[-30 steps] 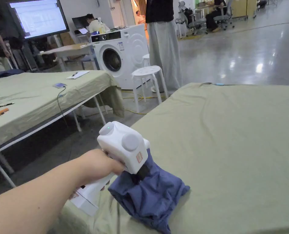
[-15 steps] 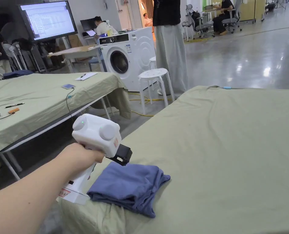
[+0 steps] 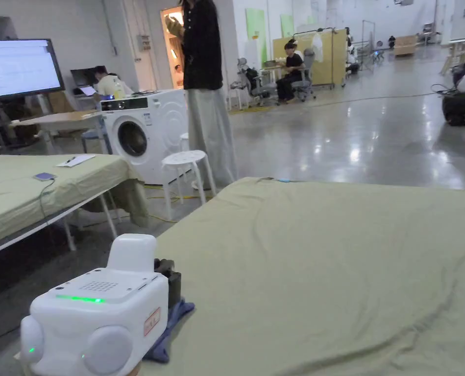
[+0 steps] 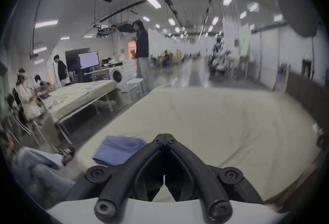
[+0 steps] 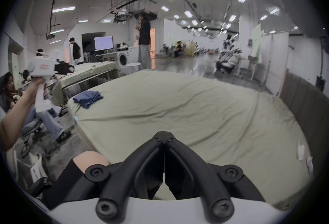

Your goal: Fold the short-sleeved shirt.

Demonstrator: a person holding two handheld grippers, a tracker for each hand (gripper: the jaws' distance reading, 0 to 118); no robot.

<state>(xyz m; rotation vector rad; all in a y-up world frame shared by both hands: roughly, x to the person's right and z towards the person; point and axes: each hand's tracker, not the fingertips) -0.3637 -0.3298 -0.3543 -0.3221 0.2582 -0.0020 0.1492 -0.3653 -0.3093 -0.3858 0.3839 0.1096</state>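
The blue short-sleeved shirt [image 5: 88, 97] lies folded into a small stack at the far left corner of the green-covered table [image 5: 178, 99]. In the left gripper view the shirt [image 4: 121, 151] sits just left of my left gripper [image 4: 164, 134], whose jaws are shut with nothing between them. In the head view the left gripper [image 3: 169, 279] is close to the camera and hides most of the shirt [image 3: 177, 313]. The right gripper view has a hand holding the left gripper [image 5: 65, 68] up beside that corner. My right gripper [image 5: 163, 132] is shut and empty above the table's near edge.
A second green-covered table [image 3: 30, 191] stands to the left across a gap. A washing machine [image 3: 138, 132], a white stool [image 3: 184, 159] and a standing person [image 3: 204, 98] are beyond. Seated people [image 5: 10, 89] are at the left. A dark padded panel [image 5: 302, 96] borders the table's right side.
The left gripper let go of the blue shirt, which now lies folded on the table corner, and drew back toward the camera. The head camera has tilted up.
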